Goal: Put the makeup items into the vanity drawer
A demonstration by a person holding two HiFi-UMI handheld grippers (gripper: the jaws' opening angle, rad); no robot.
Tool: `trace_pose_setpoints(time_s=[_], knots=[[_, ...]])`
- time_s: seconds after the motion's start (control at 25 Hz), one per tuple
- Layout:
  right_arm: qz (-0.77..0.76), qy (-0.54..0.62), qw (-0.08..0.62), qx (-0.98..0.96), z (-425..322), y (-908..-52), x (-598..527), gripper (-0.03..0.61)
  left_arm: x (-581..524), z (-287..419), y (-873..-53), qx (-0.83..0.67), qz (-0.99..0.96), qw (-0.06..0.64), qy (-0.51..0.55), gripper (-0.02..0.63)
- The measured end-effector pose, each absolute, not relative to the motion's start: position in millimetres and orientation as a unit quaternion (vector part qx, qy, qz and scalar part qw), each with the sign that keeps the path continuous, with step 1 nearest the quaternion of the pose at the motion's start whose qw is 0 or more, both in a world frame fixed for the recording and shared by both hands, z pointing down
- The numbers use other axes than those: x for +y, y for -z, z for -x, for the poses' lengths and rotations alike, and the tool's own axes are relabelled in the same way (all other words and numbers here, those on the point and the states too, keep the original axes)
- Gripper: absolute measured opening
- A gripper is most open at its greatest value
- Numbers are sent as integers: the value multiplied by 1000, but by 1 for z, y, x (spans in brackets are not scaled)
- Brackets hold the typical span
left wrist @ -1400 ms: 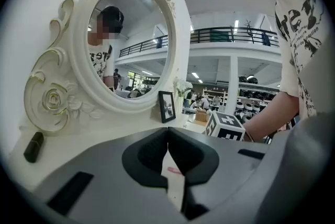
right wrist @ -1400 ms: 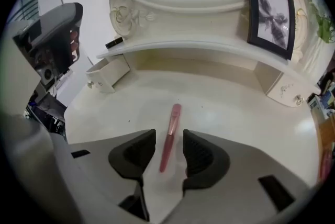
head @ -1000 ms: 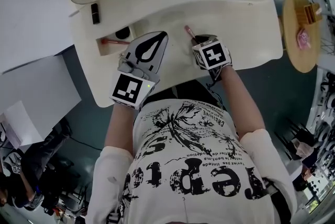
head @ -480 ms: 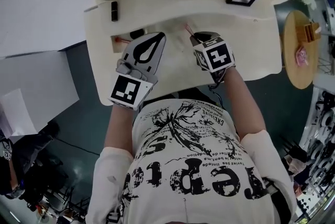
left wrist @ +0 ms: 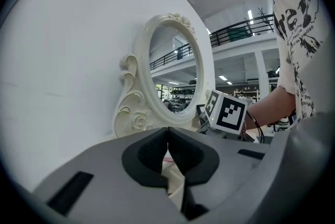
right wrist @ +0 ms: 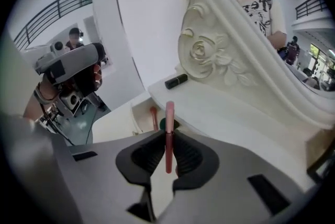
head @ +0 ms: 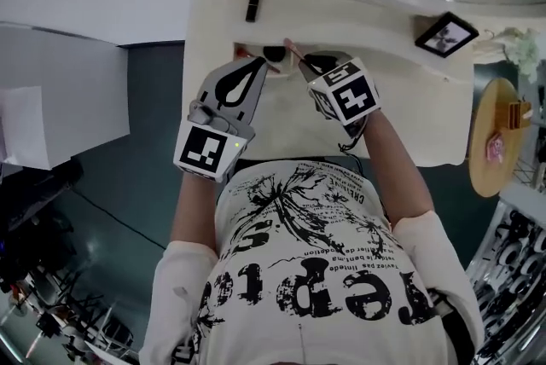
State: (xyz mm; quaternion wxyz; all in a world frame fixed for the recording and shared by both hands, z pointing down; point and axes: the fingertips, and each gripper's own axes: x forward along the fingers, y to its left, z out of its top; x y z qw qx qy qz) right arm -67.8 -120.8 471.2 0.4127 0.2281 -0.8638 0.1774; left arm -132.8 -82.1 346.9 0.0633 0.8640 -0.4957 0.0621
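Observation:
My right gripper (head: 299, 63) is shut on a slim pink makeup tube (right wrist: 169, 129), which sticks up out of the jaws. In the head view the pink tube (head: 291, 51) hangs at the right end of the open vanity drawer (head: 247, 49). The drawer (right wrist: 137, 113) holds a red-handled item (right wrist: 153, 114) and a dark round item (head: 275, 54). My left gripper (head: 258, 65) is shut with nothing in it, just in front of the drawer. In the left gripper view its fingertips (left wrist: 167, 131) meet. A black lipstick (head: 252, 5) lies on the vanity top behind the drawer.
An ornate oval mirror (left wrist: 175, 76) stands at the back of the cream vanity (head: 401, 99). A framed picture (head: 446, 35) stands at the right. A round wooden side table (head: 490, 133) with small items is further right. A white wall runs along the left.
Both grippers have moved left and back along the vanity. The right one has carried the pink tube from the open tabletop to the drawer's right end. The head view has swung.

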Motion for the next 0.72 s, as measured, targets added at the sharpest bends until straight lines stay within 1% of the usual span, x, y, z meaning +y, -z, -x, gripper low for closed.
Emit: trace_pose_setpoints(time_s=[0.16,0.4,0.72], knots=[[-191,-169,423,-870,106,-480,-112,61,-75,166,-346,-527,-846,67,-51,14],[-139,-145,440,-875,148,-493,-103,61,-58,204,-360,-561,-820,87,-71,14],[-131,-129,456,-871,169,-508,-106,61,-47,232,-365,-590,-800,91,-63,14]])
